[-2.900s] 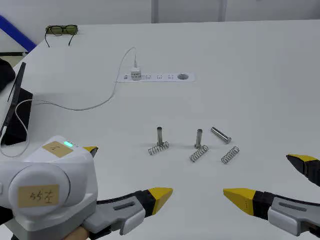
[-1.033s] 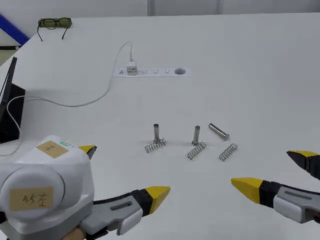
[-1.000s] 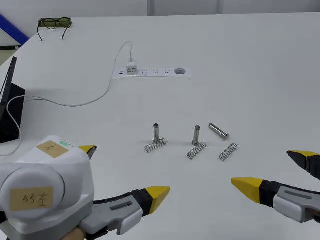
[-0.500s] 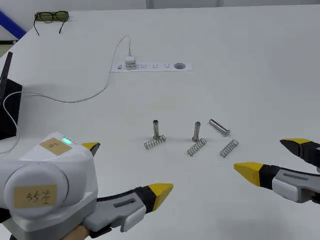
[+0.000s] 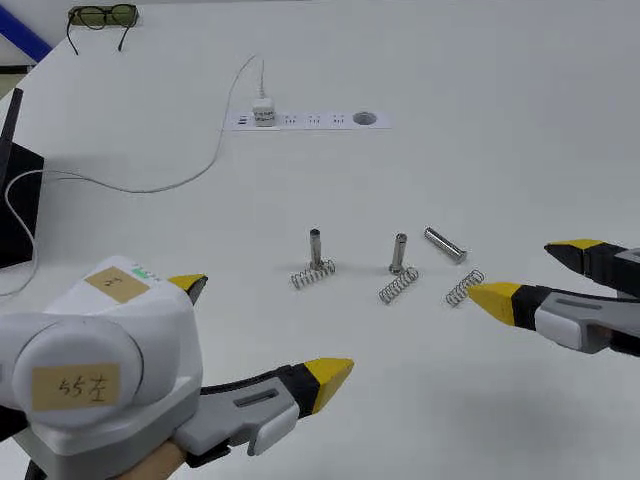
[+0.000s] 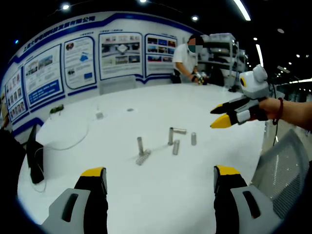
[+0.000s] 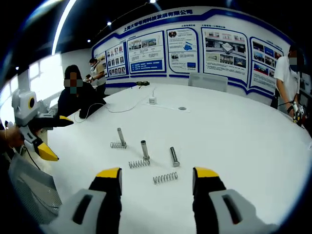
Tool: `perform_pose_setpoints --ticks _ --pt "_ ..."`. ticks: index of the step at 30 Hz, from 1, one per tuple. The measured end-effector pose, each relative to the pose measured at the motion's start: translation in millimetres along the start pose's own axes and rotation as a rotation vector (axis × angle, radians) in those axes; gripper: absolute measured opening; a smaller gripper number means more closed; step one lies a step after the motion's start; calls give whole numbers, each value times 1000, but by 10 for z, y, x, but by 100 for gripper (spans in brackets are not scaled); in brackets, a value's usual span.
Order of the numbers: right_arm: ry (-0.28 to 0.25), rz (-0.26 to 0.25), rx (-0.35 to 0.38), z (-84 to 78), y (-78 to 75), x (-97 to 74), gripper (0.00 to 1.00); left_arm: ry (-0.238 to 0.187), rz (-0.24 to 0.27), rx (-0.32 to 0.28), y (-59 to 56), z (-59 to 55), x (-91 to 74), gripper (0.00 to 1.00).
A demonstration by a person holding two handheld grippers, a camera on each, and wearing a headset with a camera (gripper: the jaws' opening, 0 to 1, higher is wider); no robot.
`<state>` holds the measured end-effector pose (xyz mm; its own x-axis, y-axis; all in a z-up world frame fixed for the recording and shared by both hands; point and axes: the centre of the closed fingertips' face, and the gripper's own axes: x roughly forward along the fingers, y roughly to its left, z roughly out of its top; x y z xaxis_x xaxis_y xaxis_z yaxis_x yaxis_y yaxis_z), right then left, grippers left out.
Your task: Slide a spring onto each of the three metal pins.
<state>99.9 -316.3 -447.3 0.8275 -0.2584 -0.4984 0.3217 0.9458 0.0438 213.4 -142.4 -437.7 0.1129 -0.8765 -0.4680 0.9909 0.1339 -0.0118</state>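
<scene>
**Right claw (image 5: 510, 270) closes on the right spring (image 5: 464, 286)**

Since half a second ago we have brought the right claw forward until its lower yellow tip sits just beside the right spring; the left claw (image 5: 262, 328) has barely shifted. Nearest us, the left claw hangs wide open over bare bench (image 5: 420, 400), holding nothing. The right claw is also spread wide and empty, and its own view shows the spring lying crosswise just ahead of its jaws. Beyond, the middle spring (image 5: 398, 285) and left spring (image 5: 313, 274) lie on their sides, each at the foot of an upright pin: the middle pin (image 5: 400, 252) and left pin (image 5: 316, 247). The third pin (image 5: 444, 245) lies flat just behind the right spring. Farther back are a power strip (image 5: 305, 120) and glasses (image 5: 100, 15).

We judge the risks thus: a thin spring may roll or flick away if pinched off-centre, squash if gripped hard, and a stray jaw could topple the nearby upright pin. None of these parts is in a tray or box; all rest loose on the bench.
</scene>
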Motion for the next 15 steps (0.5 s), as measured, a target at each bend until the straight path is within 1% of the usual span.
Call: perform_pose_setpoints --ticks 3,7,15 --pt "-2 9 -5 28 -5 76 58 -1 -1 -4 1 -4 12 92" --pt "11 16 -15 32 -19 160 57 -1 -2 -5 -1 -10 25 92" --pt "29 23 -29 73 -93 307 52 1 -2 -12 3 -37 45 92"
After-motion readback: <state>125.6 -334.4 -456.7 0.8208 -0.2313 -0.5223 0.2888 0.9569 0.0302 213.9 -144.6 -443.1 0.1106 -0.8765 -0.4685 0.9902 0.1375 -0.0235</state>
